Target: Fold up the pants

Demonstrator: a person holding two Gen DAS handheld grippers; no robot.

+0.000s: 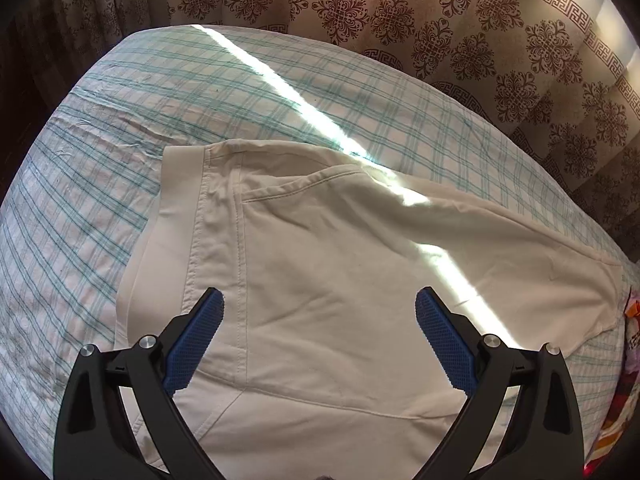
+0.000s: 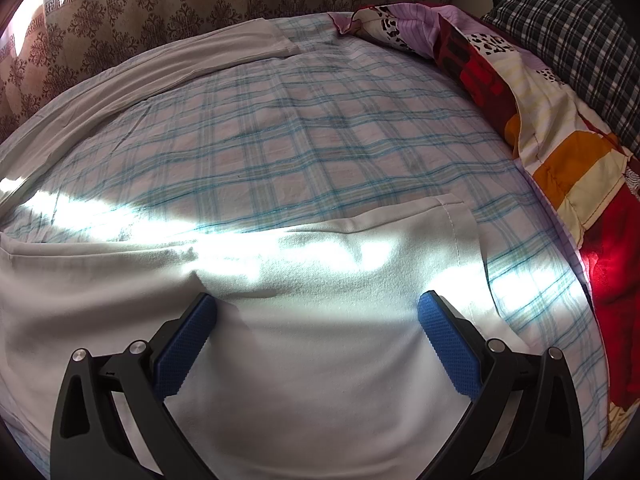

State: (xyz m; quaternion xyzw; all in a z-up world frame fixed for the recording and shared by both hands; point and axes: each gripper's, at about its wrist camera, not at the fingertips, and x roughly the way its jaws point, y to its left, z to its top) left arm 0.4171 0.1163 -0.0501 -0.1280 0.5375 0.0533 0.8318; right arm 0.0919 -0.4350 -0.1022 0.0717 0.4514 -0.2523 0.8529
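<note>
Cream-white pants (image 1: 340, 272) lie flat on a bed with a teal-checked sheet (image 1: 100, 160). In the left wrist view the waistband (image 1: 180, 184) and a pocket seam are at the upper left of the garment. My left gripper (image 1: 320, 300) is open just above the hip area, holding nothing. In the right wrist view the near pant leg (image 2: 320, 300) ends in a hem (image 2: 460, 232), and the other leg (image 2: 160, 68) runs along the far edge of the bed. My right gripper (image 2: 318, 304) is open over the near leg, holding nothing.
A patterned brown curtain (image 1: 440, 40) hangs behind the bed. A colourful quilt (image 2: 540, 132) and a dark plaid cloth (image 2: 580, 40) lie along the right side. A bright strip of sunlight (image 1: 300, 100) crosses the sheet and pants.
</note>
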